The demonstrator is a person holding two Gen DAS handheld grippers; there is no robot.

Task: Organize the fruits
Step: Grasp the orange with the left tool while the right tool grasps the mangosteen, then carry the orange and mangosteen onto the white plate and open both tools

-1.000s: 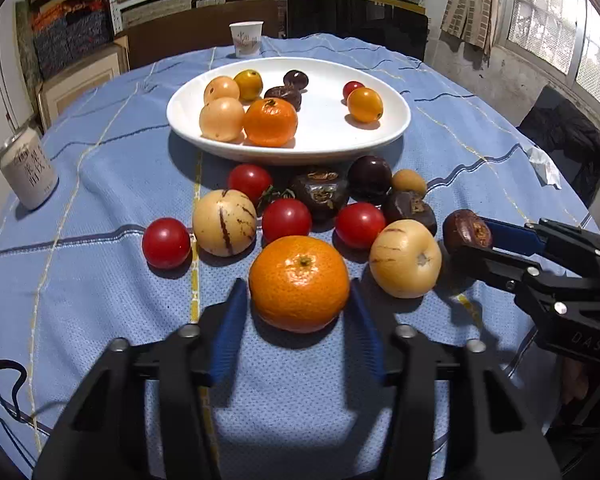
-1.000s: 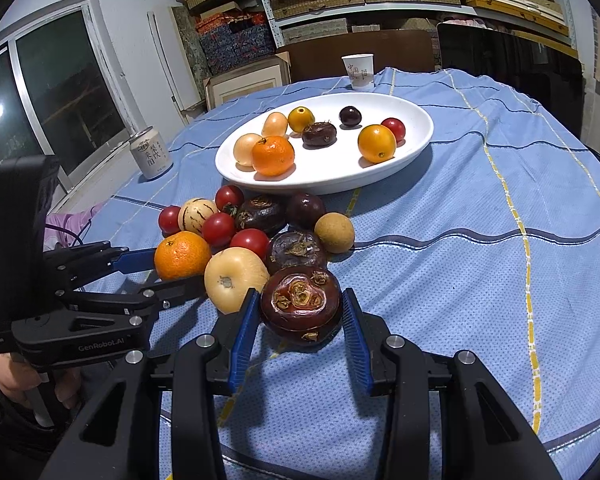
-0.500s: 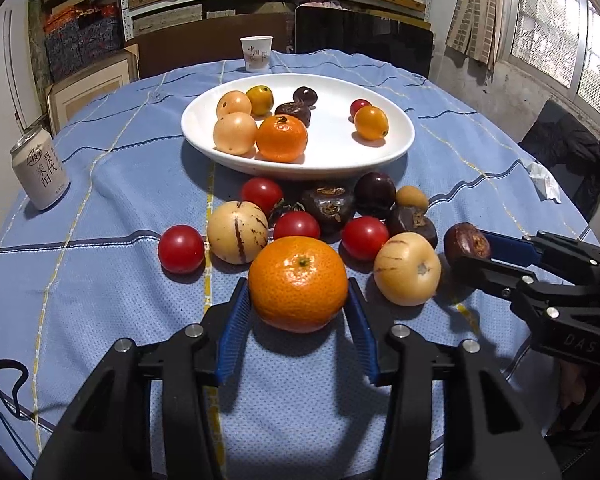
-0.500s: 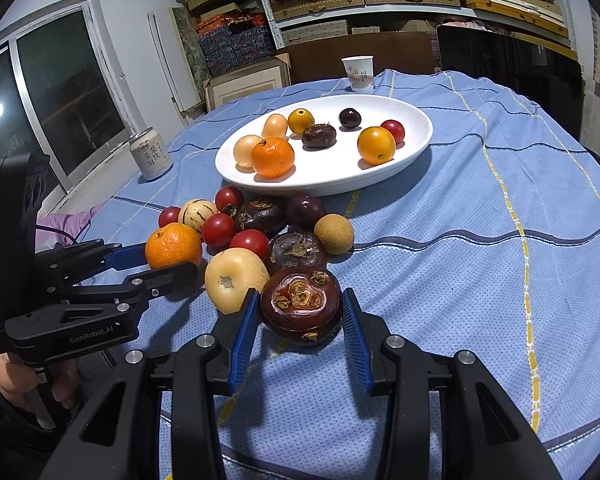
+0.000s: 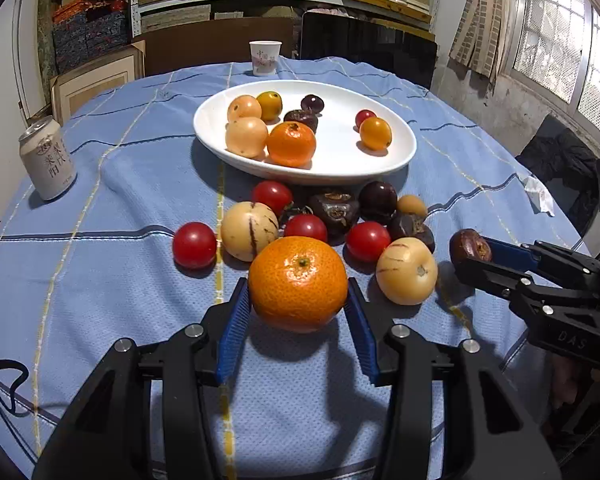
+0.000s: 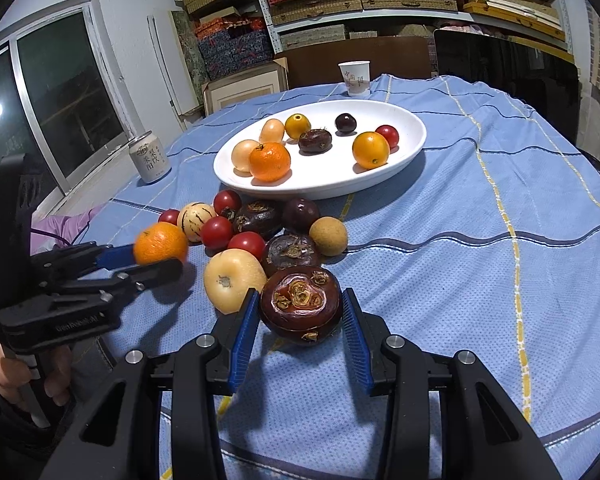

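Lighting even and bright, daylight from window [image 5: 560, 40]; soft shadows under fruit. Strong fisheye bending, dark corners (orange [image 6: 161, 243] slightly blurred).

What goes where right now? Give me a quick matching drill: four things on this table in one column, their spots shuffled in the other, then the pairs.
Things:
1. big orange mandarin
2. dark brown fruit
3. drink can
4. paper cup

Spots:
A. behind the white plate, at the table's far edge
B. between the right tongs
C. between the left tongs
D. standing alone on the blue cloth, off to the plate's left in both views

Pairs: 1-C, 2-B, 3-D, 4-A
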